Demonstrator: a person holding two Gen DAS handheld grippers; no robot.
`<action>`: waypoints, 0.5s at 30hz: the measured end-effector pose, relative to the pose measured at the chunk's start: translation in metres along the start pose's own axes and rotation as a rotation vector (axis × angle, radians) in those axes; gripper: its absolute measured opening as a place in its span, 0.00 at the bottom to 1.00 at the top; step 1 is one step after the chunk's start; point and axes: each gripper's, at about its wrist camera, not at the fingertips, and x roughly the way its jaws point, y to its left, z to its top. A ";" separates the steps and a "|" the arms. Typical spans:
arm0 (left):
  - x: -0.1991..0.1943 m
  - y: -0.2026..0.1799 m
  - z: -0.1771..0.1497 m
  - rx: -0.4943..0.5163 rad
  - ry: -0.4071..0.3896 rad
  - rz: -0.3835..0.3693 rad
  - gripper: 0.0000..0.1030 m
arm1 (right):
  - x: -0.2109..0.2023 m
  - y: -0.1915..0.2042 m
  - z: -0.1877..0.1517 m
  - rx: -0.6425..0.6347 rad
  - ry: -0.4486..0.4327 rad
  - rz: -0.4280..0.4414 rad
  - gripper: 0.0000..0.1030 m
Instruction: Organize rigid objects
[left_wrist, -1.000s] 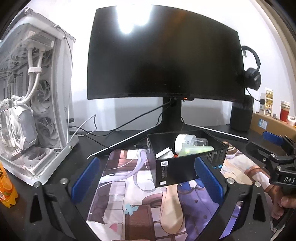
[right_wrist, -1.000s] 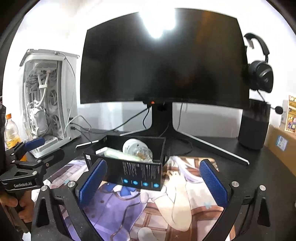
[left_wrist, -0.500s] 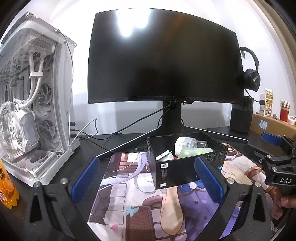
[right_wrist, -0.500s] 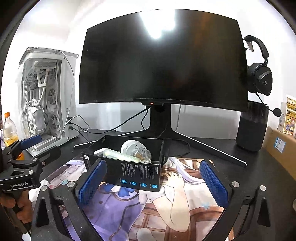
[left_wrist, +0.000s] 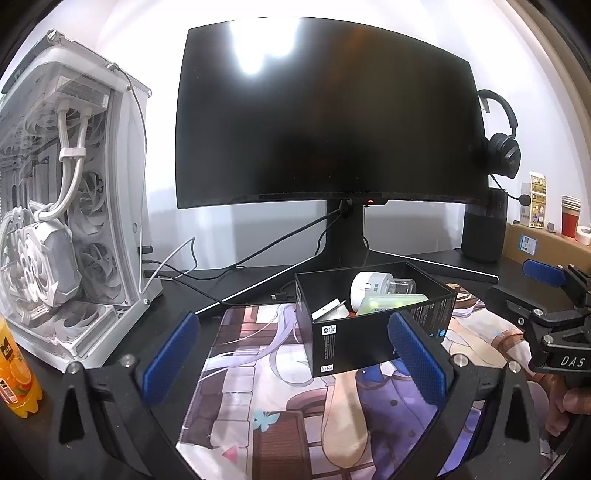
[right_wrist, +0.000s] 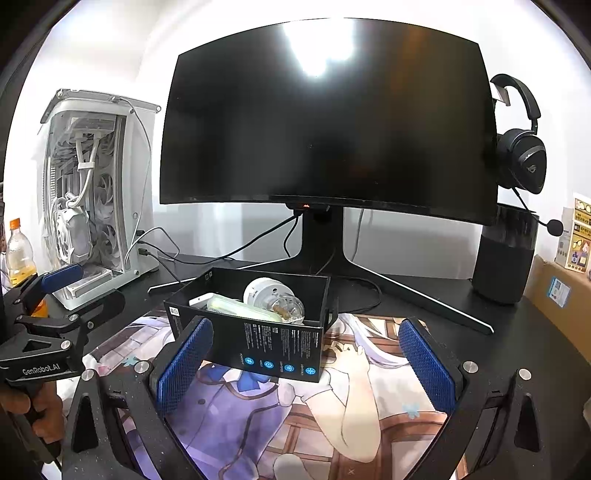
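Observation:
An open black box (left_wrist: 347, 347) stands on the printed desk mat (left_wrist: 258, 387) in front of the monitor stand. Inside lie a white round device (left_wrist: 369, 286), a pale green case (left_wrist: 391, 304) and a small white flat piece (left_wrist: 328, 310). My left gripper (left_wrist: 293, 360) is open, short of the box, its blue pads holding nothing. From the other side my right gripper (right_wrist: 306, 367) is also open and empty, with the box (right_wrist: 280, 347) just beyond its left pad. A hand holds each gripper at the frame edges.
A large dark monitor (left_wrist: 325, 118) fills the back. A white PC case (left_wrist: 66, 221) and an orange drink bottle (left_wrist: 14, 369) stand left. Cables (left_wrist: 221, 273) trail behind the box. A headset (left_wrist: 502, 147), dark speaker (left_wrist: 484, 229) and cardboard box (left_wrist: 535, 247) sit right.
Both views have drifted slightly, the monitor sitting a little lower in frame. The box and its contents have not moved, and both grippers stay open.

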 end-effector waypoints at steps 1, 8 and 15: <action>0.000 0.000 0.000 0.001 0.000 0.000 1.00 | 0.000 0.000 0.000 -0.002 0.000 0.001 0.99; 0.000 0.000 0.000 0.001 -0.001 0.002 1.00 | 0.003 0.005 0.000 -0.023 0.020 0.008 0.99; 0.000 0.000 0.000 0.003 0.004 0.001 1.00 | 0.003 0.007 0.000 -0.022 0.018 0.020 0.99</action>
